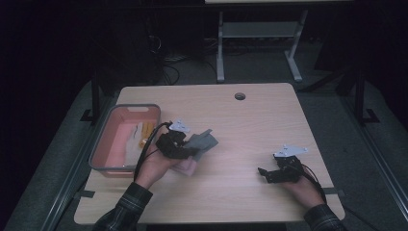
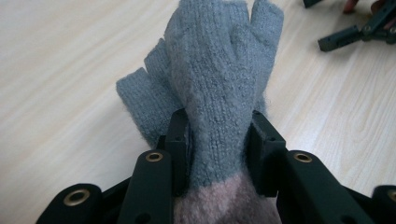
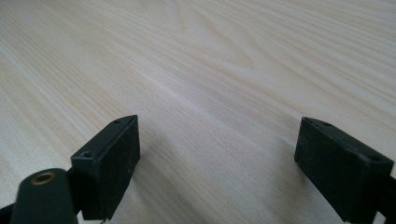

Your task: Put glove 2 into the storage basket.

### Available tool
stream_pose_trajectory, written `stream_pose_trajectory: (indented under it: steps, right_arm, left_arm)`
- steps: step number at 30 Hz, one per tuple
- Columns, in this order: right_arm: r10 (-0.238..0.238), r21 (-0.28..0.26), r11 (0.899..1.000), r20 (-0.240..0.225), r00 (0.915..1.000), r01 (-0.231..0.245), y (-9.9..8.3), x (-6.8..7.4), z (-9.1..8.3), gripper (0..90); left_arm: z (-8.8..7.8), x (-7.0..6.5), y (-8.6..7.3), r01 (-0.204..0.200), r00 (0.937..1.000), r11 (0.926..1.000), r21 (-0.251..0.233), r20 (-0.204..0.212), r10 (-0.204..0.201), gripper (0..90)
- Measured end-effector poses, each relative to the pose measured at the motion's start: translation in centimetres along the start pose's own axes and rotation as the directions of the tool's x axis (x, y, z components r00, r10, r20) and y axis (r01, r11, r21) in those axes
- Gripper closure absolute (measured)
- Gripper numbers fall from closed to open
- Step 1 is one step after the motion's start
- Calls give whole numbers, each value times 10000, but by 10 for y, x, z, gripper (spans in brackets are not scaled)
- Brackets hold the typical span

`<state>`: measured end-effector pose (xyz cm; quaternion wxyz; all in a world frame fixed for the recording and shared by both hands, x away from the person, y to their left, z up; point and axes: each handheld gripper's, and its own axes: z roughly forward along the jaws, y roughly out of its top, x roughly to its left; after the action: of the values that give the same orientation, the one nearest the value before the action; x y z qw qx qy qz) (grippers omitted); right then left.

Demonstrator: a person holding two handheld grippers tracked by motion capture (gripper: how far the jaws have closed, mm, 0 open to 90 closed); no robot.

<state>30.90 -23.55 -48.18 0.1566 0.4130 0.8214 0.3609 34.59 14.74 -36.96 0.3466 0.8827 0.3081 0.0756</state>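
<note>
Glove [image 2: 219, 79] clamped in L hand-held gripper [image 2: 219, 149] | R hand-held gripper [image 3: 217, 158] jaws apart, over table [image 3: 210, 56]

My view lists: knitted glove [image 2: 219, 79], grey with a dusty pink cuff; black left gripper [image 2: 219, 154] and black right gripper [image 3: 217, 163]; pale wood-grain table [image 1: 250, 120]; grey-rimmed tub [image 1: 103, 139] with pink inside; dark plaid sleeves [image 1: 126, 209].
</note>
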Motion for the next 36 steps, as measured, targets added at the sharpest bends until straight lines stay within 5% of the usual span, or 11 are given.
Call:
stream_pose_trajectory:
  steps: [10,16,21,27,36]
  right_arm:
    - [-8,-7,10000,-2,10000,8,0,0,0,138]
    - [12,-14,10000,10,10000,-12,0,0,0,138]
    - [12,-3,10000,19,10000,-12,0,0,0,138]
    - [33,0,10000,45,10000,-33,0,0,0,138]
    - [79,-4,10000,55,10000,-79,0,0,0,138]
  left_arm:
    - [-41,31,1,389,9972,9988,-282,-631,-407,654]
    - [-66,54,-8,687,9903,9970,-359,-1183,-725,653]
    - [-84,74,-22,1115,9787,9928,-430,-1685,-1172,653]
    - [-99,97,-44,1754,9568,9835,-437,-2279,-1807,652]
    - [-91,120,-65,2196,9362,9756,84,-2831,-2083,645]
